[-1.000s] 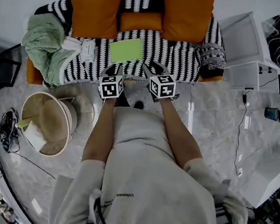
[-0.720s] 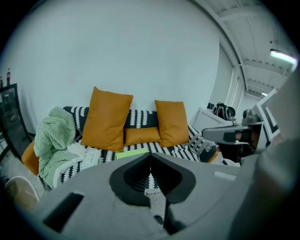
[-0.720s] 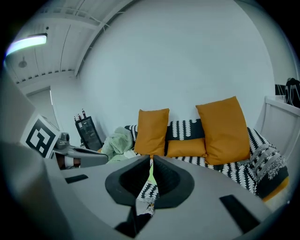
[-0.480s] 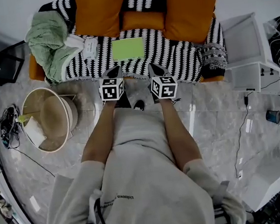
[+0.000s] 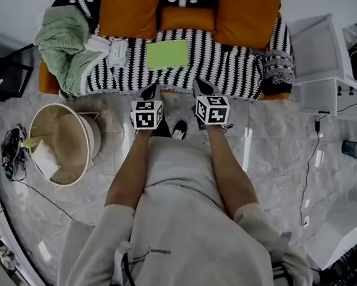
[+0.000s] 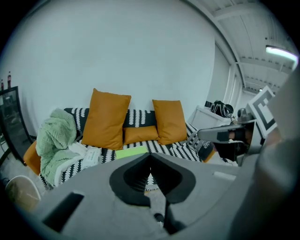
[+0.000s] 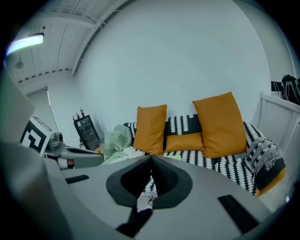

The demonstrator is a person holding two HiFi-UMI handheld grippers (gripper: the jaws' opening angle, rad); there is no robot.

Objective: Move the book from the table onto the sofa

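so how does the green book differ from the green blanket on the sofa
The book is a bright lime, flat, thin rectangle; the blanket is paler green, bulky and crumpled. The book lies mid-seat; the blanket is heaped at one end of the sofa, left in the head view. Both rest on the sofa.

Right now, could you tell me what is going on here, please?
A person stands in front of the sofa with a gripper in each hand. The left gripper and the right gripper are both shut and empty, pointing toward the seat. The green book lies flat on the striped cover, in front of the orange cushions, apart from both grippers. It looks already placed.
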